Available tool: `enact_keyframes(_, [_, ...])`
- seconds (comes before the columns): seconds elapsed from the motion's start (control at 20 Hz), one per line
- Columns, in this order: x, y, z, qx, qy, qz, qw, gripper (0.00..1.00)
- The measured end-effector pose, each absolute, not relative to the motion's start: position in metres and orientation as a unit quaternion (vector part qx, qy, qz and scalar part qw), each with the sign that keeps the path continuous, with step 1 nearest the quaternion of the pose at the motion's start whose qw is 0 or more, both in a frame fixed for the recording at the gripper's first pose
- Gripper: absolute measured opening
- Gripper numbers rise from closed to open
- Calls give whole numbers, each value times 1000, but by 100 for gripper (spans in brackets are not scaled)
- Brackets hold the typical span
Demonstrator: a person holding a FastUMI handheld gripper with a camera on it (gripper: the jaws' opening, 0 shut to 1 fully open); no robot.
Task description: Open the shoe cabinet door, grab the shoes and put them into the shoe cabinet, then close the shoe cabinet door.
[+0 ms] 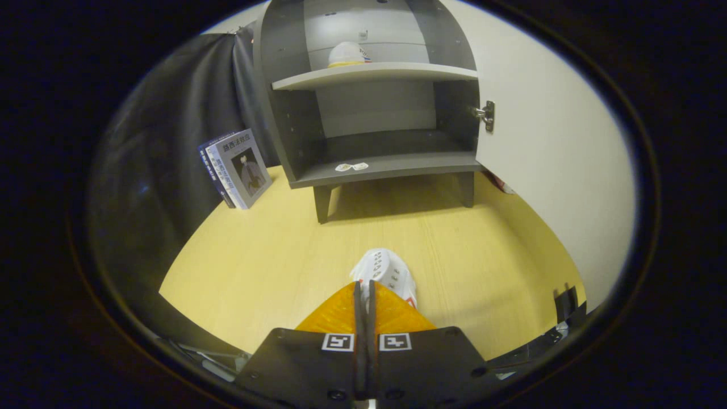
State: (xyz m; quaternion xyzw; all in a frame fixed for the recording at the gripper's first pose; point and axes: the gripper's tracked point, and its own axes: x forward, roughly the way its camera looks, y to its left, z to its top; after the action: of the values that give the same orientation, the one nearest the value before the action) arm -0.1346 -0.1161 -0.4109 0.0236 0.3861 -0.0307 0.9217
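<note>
Grey was the shoe cabinet [375, 113], and it stood at the far edge of the light wooden surface [255, 255] with its white door [556, 159] swung fully open to the right, so both shelves were free to reach. One white shoe [347, 54] already lay on the upper shelf, while the lower shelf carried only two small stickers [352, 166] near its front lip. A book [241, 167] leaned against the black wall beside the cabinet's left side. The gripper [364, 295] was pointed straight at the open cabinet, probably to carry its load there. Its jaws were almost pressed together, only a thin gap between them, and they pinched the second white shoe [385, 272] at its near end; the rest of this shoe stuck out just ahead of the fingers, over the middle of the surface.
</note>
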Motion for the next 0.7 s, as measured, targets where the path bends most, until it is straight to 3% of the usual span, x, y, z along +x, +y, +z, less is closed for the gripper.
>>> enact_keyframes(0.35, [-164, -116, -472, 96, 465, -59, 878, 3])
enact_keyframes(0.7, [-165, -122, -483, 83, 463, -65, 880, 3])
